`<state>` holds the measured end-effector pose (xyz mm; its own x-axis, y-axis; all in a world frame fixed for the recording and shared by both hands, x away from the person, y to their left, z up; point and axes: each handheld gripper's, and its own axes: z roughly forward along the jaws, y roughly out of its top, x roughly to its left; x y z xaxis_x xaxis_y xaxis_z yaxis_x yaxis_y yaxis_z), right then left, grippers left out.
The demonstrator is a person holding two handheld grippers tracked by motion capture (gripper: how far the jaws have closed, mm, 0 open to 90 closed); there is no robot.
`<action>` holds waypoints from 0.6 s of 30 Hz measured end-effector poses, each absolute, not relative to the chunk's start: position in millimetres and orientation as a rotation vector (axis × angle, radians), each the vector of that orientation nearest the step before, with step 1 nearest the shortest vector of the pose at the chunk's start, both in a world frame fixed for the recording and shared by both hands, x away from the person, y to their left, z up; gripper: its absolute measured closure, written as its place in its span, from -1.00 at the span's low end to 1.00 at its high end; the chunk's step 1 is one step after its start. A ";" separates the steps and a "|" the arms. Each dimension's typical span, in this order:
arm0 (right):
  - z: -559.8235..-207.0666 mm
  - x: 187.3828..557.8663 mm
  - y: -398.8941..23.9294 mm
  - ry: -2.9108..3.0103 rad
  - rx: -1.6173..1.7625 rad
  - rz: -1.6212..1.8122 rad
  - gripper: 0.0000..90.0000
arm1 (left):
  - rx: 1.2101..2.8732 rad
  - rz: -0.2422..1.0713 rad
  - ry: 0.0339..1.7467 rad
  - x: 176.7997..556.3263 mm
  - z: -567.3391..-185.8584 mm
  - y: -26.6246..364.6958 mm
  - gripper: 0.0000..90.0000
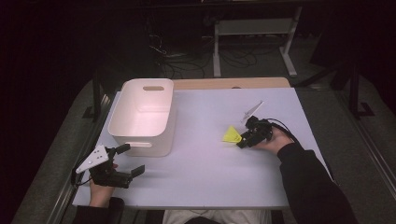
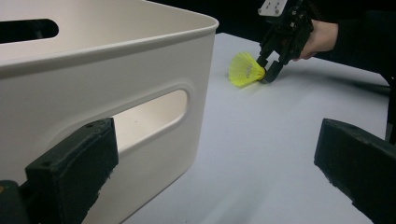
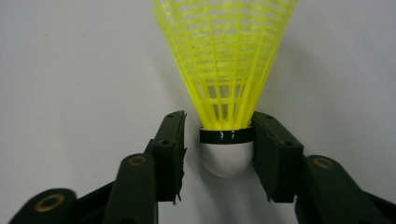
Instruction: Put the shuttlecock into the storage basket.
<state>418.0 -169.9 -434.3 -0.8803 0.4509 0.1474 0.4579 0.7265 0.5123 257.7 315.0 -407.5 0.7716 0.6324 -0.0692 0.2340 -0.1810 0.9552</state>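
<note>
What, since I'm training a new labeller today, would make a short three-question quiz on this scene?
1. True or false: the yellow shuttlecock lies inside the white bin.
2. What sits between the fingers of the right gripper? A: the mesh skirt's wide end. B: the shuttlecock's white head. C: nothing.
3. How do the fingers of the left gripper stand, and what is between them?

Key:
1. False. It lies on the table, apart from the bin.
2. B.
3. Wide apart, with nothing between them.
</note>
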 end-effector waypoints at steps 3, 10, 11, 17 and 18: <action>-433.7 418.1 -170.0 -2.910 -0.758 -0.872 0.38 | 1.756 0.409 0.679 257.7 -407.5 315.0 -1.00; -431.2 417.7 -172.3 -2.908 -0.769 -0.877 0.39 | 1.757 0.410 0.679 257.7 -407.5 314.9 -1.00; -430.5 417.8 -172.8 -2.910 -0.768 -0.881 0.39 | 1.757 0.410 0.680 257.8 -407.5 314.9 -1.00; -424.9 415.4 -175.2 -2.917 -0.772 -0.897 0.39 | 1.757 0.410 0.679 257.7 -407.5 314.9 -1.00; -423.9 415.1 -175.7 -2.918 -0.772 -0.899 0.39 | 1.757 0.410 0.679 257.7 -407.5 314.9 -1.00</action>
<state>415.1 -175.7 -423.9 -0.8799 0.4563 0.1323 0.4517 0.7171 0.5308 257.7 314.9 -407.5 0.7714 0.6327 -0.0685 0.2342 -0.1821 0.9550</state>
